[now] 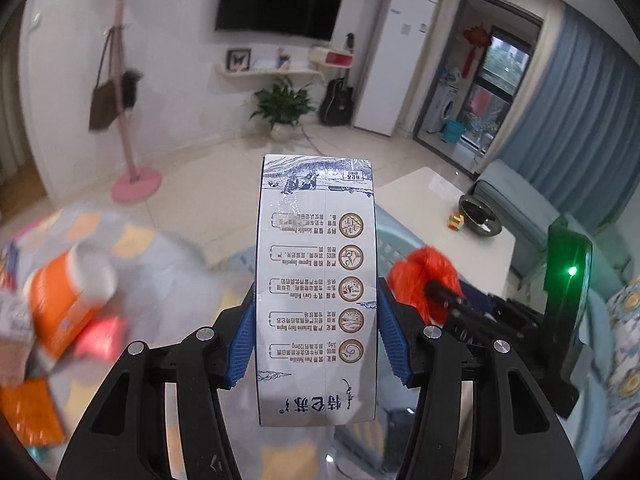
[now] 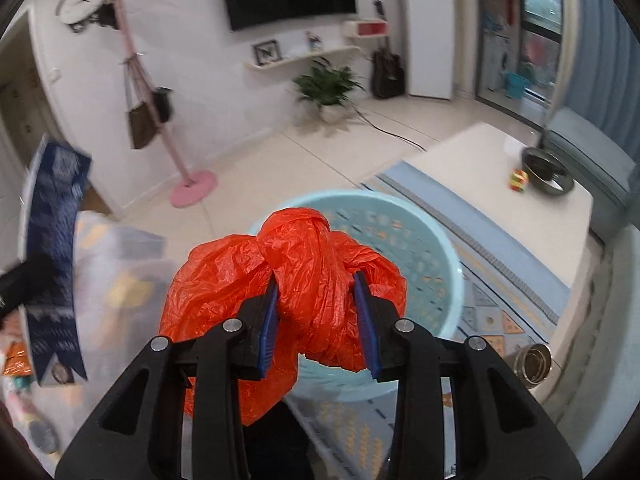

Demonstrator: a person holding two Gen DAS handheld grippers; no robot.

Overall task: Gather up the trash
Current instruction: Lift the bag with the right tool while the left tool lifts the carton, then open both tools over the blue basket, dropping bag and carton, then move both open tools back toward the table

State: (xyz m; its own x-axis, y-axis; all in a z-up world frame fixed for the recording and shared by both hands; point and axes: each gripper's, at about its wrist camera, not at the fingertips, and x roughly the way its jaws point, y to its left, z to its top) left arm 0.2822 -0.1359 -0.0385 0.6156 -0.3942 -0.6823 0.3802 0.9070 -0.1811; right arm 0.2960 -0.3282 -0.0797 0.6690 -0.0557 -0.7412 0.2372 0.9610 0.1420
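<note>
Two grippers, each loaded. In our left gripper (image 1: 316, 336) the blue pads press both long sides of a white milk carton (image 1: 317, 292), held upright with its print upside down; the jaws are closed to the carton's width. From the right wrist view the same carton shows at far left as a dark blue panel (image 2: 54, 264), raised above the floor clutter.

Our right gripper (image 2: 320, 320) has its fingers pinched into a crumpled orange plastic bag (image 2: 288, 276), the jaws narrowed on a bunched fold while the rest of the bag billows out to the left and below. The bag hangs in front of a pale blue perforated basket (image 2: 424, 248), which sits on a patterned mat (image 2: 500, 264) beside a white low table (image 2: 480, 168).

Left of the carton we note blurred litter on the floor: an orange-and-white box (image 1: 68, 300) and other wrappers we cannot tell apart. Pink coat stand (image 2: 160, 120) against the back wall.
</note>
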